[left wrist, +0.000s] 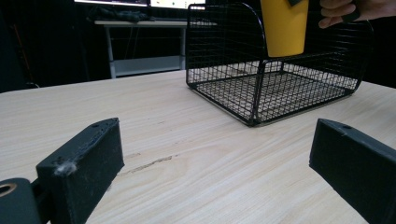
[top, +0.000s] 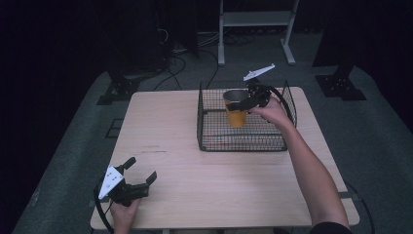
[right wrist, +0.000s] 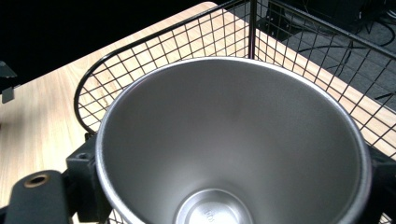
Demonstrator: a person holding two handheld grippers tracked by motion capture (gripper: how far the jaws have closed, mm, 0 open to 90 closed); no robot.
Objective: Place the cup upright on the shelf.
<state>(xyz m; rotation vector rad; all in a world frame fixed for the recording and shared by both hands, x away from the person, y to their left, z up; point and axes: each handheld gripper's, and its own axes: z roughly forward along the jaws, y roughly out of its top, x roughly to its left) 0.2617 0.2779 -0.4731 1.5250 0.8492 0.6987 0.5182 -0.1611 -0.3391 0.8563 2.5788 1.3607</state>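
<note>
A yellow cup [top: 236, 108] with a bare steel inside hangs upright above the floor of a black wire basket [top: 209, 139] on the table's far right. My right gripper [top: 247, 103] is shut on the yellow cup near its rim, one jaw on each side of its wall. In the right gripper view the yellow cup [right wrist: 233, 140] opens toward the camera, empty, with the wire basket [right wrist: 116, 65] around it. My left gripper [top: 141, 171] rests open near the table's front left corner, nothing between its jaws. In the left gripper view the yellow cup [left wrist: 285, 25] hangs over the wire basket [left wrist: 254, 88].
The light wooden table [top: 185, 185] has bare room across its middle and front. A white metal stand [top: 255, 19] is on the floor beyond the table. Dark equipment bases and cables lie on the grey carpet at the back.
</note>
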